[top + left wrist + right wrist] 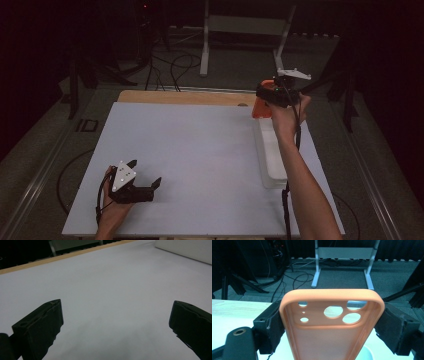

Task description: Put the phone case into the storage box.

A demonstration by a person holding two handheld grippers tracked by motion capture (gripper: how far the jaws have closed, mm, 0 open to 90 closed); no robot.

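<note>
The room is being kept dim; only the white table top (200, 150) is being lit from above, its surroundings falling into black. Soft shadow is being cast under the left gripper (116, 325). The orange phone case (332, 325) is being rendered slightly soft.

Both forearms bare, no sleeves. Left gripper (146, 176): black body, grey three-cornered plate with dark dots, black cable looped nearby. Right gripper (266, 95): black, same plate, black cable trailing along the arm.

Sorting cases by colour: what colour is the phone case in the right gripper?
Orange, clearest in the right gripper view: phone case.
</note>
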